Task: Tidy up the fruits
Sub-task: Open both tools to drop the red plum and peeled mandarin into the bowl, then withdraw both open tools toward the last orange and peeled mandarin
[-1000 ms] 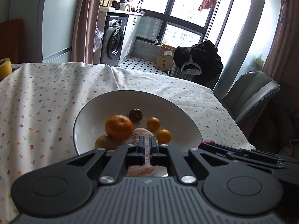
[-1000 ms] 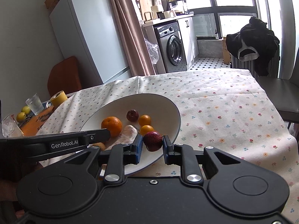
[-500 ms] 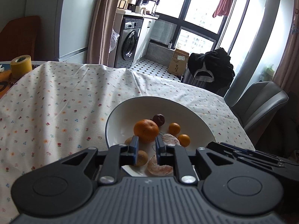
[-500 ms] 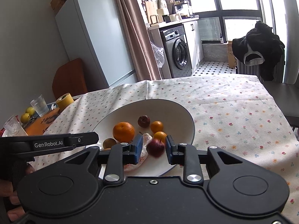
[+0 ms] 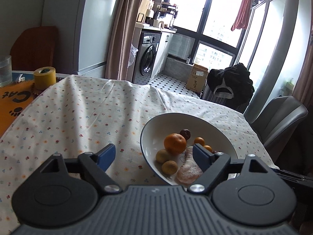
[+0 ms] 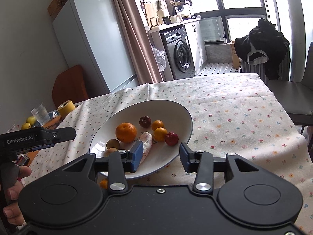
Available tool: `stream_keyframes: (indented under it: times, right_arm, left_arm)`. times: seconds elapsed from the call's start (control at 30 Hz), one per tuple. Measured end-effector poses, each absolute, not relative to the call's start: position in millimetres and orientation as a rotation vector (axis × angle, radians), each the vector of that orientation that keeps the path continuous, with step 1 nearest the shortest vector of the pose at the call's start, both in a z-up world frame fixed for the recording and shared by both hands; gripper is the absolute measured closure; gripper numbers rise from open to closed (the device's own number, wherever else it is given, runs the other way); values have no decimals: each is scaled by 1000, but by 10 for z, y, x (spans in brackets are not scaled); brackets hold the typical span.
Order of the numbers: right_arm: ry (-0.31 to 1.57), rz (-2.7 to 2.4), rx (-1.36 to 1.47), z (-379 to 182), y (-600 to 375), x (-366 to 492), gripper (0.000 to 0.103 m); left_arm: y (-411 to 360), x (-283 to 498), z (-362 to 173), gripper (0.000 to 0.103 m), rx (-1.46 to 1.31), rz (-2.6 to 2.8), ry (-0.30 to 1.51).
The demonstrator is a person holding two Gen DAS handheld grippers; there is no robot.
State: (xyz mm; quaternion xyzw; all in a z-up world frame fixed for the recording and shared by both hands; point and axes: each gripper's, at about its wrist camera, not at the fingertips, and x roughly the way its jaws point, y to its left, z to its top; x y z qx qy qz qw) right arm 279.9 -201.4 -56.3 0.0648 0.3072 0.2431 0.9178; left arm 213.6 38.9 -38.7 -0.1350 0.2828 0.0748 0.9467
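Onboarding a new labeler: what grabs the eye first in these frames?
The white bowl in the middle of the flowered tablecloth, with the big orange the brightest fruit in it beside a dark red fruit near the rim. Next, both grippers' blue-padded fingers spread open and empty in the foreground. The yellow tape roll at the far left edge also stands out.

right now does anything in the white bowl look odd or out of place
Yes: a pale pinkish peeled fruit piece lies among whole fruits in the white bowl, and a small orange fruit sits outside it on the floral tablecloth.
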Motion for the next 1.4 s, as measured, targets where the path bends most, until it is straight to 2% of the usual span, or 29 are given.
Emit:
stream_keyframes:
  times: [0.27, 0.4, 0.57, 0.73, 1.4]
  right_arm:
    - [610, 510, 132, -513, -2063, 2674, 39]
    - [593, 521, 136, -482, -2091, 2602, 23]
    - [589, 534, 138, -477, -2124, 2522, 14]
    - [584, 528, 151, -479, -2170, 2436, 1]
    - [599, 517, 155, -552, -2290, 2217, 0]
  left_arm:
    - [444, 1974, -317, 5, -291, 162, 555]
    - [416, 1902, -315, 4, -290, 153, 558]
    - [361, 1799, -353, 2, -280, 135, 572]
    - [318, 1701, -373, 2, -277, 139, 581]
    - [208, 1483, -476, 0, -303, 111, 584]
